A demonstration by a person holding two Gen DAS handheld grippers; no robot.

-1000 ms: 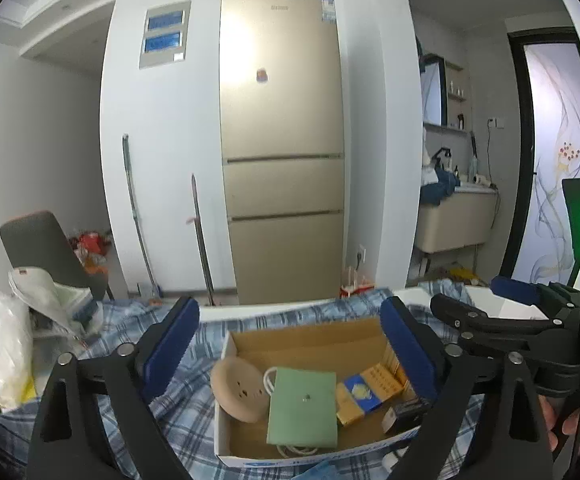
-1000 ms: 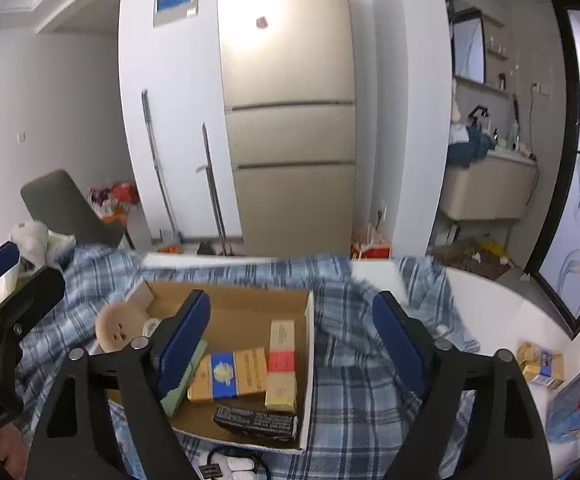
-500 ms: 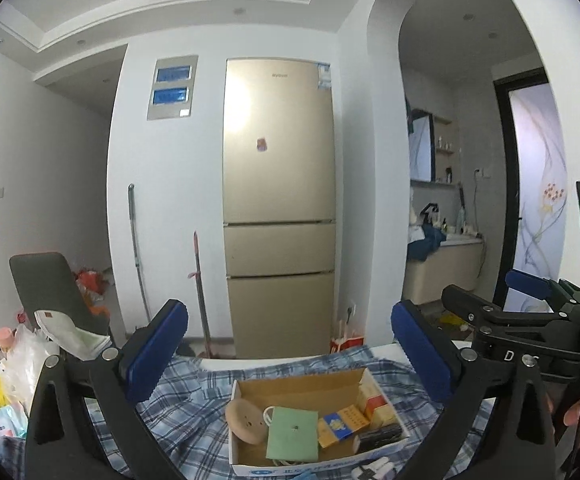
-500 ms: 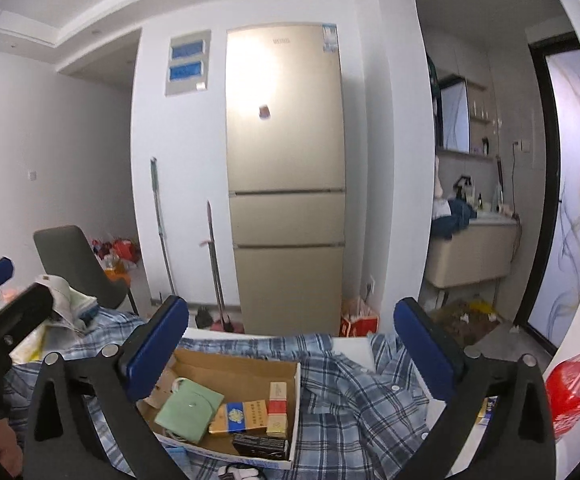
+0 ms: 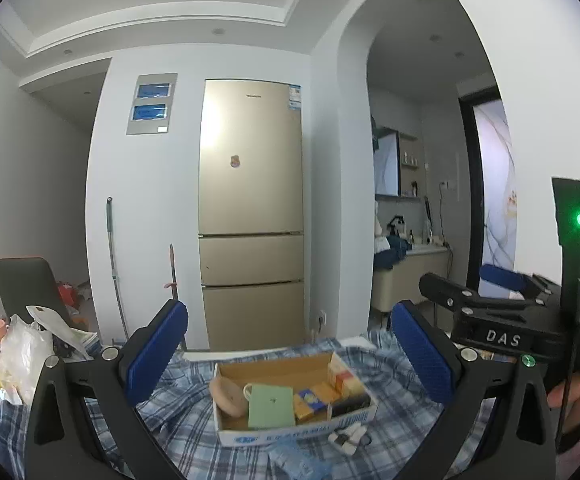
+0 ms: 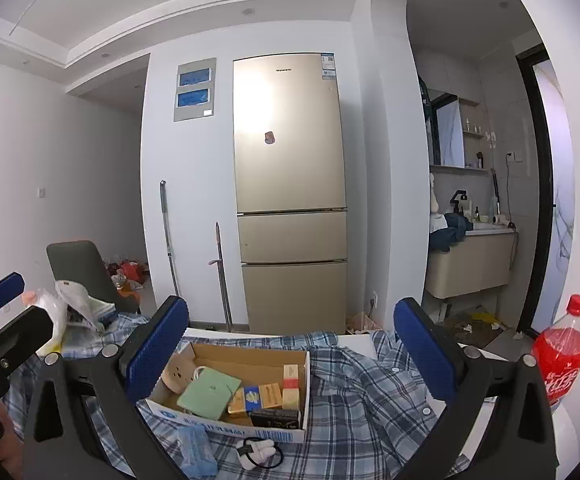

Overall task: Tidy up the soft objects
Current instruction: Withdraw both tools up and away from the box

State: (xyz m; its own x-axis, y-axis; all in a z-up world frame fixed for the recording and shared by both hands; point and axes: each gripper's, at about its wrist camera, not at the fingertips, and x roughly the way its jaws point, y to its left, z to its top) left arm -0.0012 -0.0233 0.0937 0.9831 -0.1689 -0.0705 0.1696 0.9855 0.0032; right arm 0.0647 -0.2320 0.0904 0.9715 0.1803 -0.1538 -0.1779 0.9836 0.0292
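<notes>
Both tools were wide apart and held nothing. The left tool (image 5: 288, 354) and the right tool (image 6: 290, 350) pointed over a cardboard box (image 6: 246, 354) of small packs. The box sat on a blue checked shirt (image 6: 366, 392) spread over the white counter (image 6: 360, 340). A red bottle (image 6: 560, 354) stood well apart on the right.

The left gripper (image 5: 288, 354) is a black plastic frame with two angled arms, each ending in a blue ribbed rubber pad, and round silver screws sit at the joints. The right gripper (image 6: 290, 354) is built the same way: black arms, blue textured pads, silver screw heads. Its housing carries white letters "DAS", a green lit lamp on an upright black bar, and a thin dark cable.
</notes>
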